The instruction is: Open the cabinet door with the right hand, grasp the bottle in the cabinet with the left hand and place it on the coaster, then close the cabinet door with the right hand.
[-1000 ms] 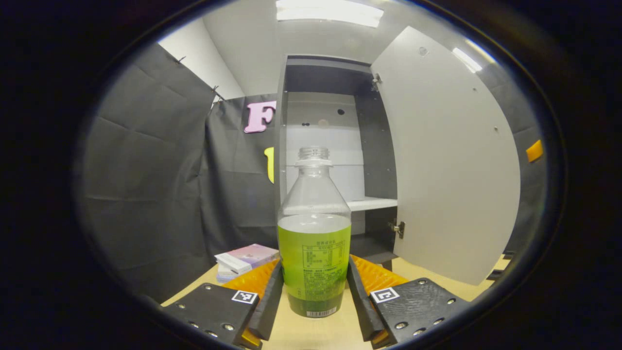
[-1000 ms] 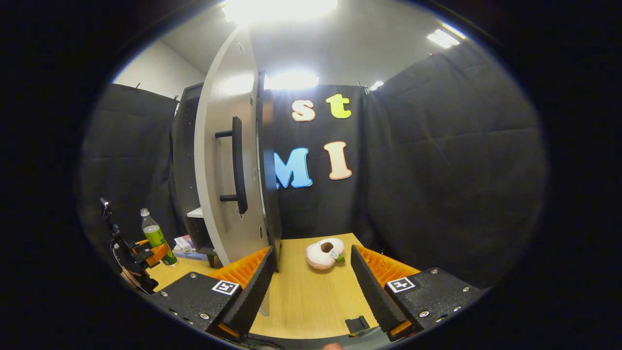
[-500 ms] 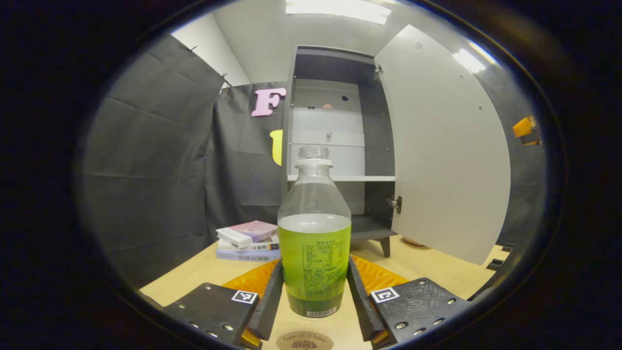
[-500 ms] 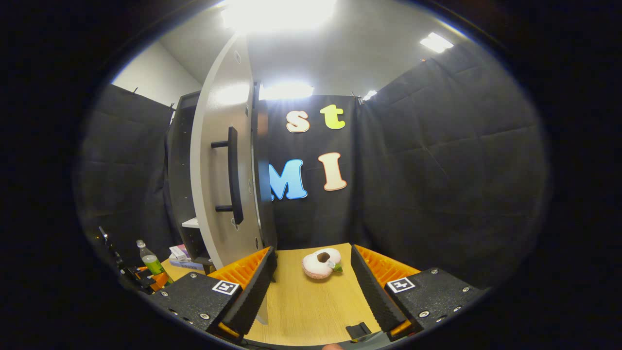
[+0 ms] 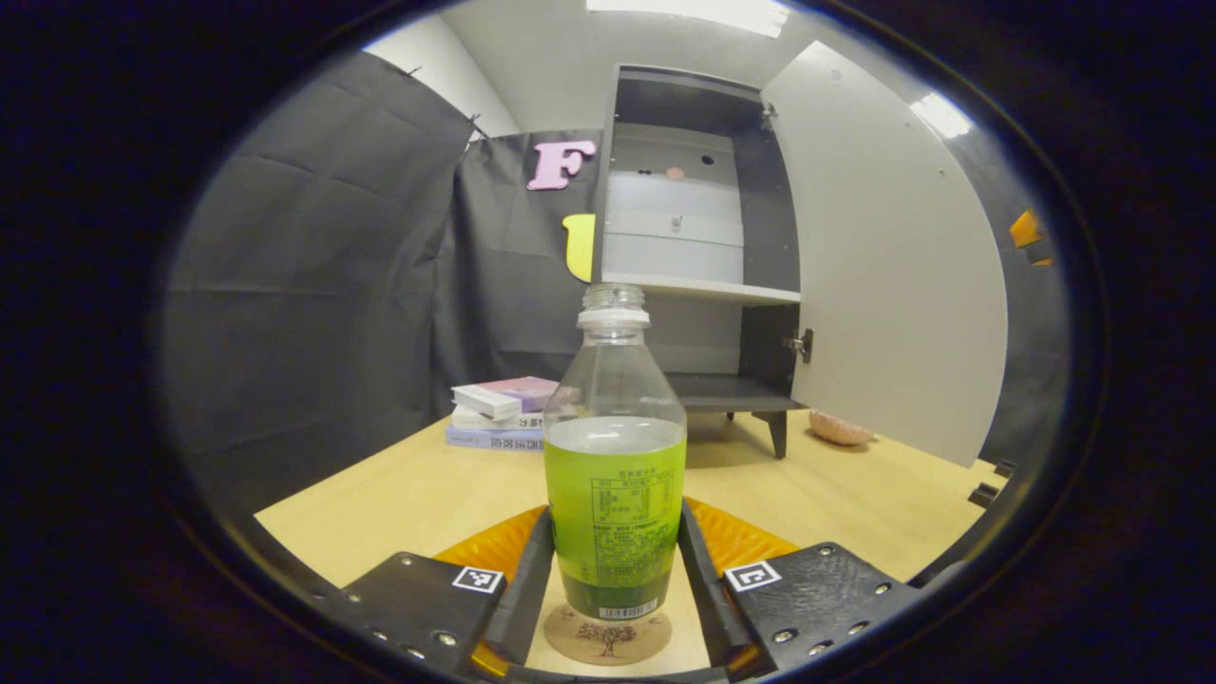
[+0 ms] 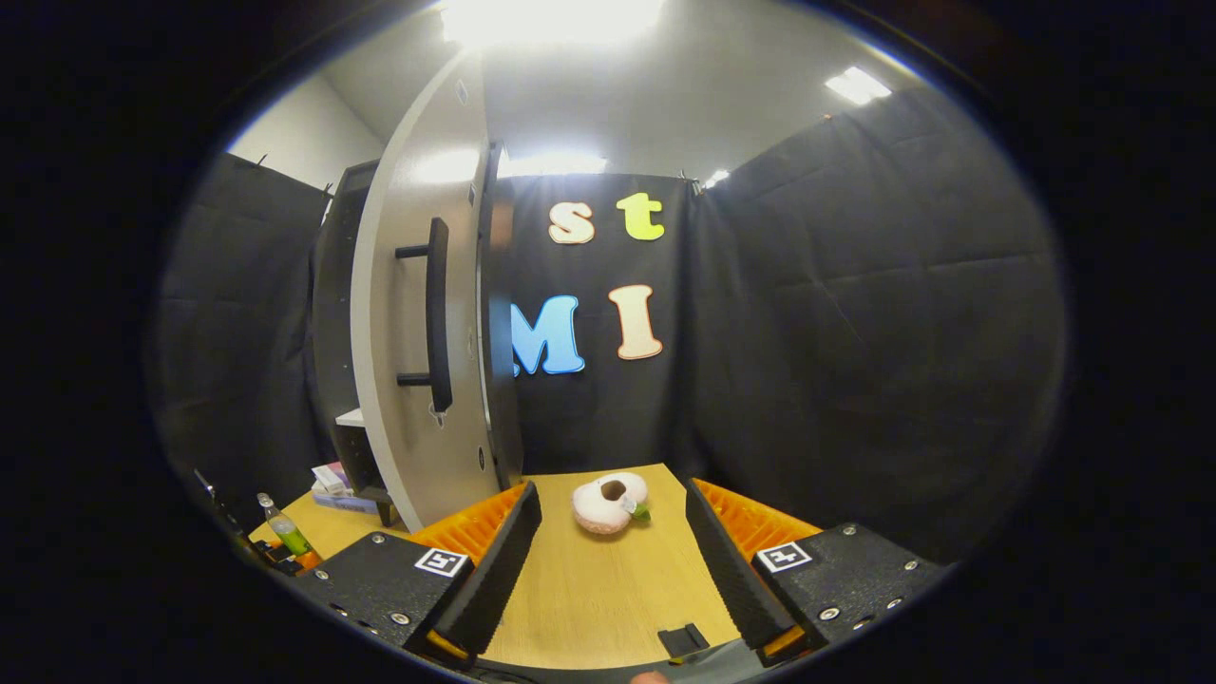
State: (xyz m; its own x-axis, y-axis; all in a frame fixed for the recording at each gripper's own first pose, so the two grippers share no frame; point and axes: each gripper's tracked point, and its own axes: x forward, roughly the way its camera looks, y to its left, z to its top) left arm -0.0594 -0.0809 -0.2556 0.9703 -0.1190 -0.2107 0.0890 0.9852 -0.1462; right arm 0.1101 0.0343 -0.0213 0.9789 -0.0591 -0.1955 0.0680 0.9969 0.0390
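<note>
I hold one clear plastic bottle (image 5: 615,456), capless and about half full of green liquid, pinched low on its labelled body between my left gripper (image 5: 615,579) fingers, just above the single round coaster (image 5: 608,635) on the near tabletop (image 5: 399,494). It looks light, smooth and squeezable, and spillable, so I judge a low, gentle grip safest. My right gripper (image 6: 605,560) fingers are spread with nothing between them, near the one open cabinet door (image 6: 399,313) and its single handle (image 6: 435,313).

Left gripper (image 5: 615,560) clamped; right gripper (image 6: 608,560) jaws apart.
</note>
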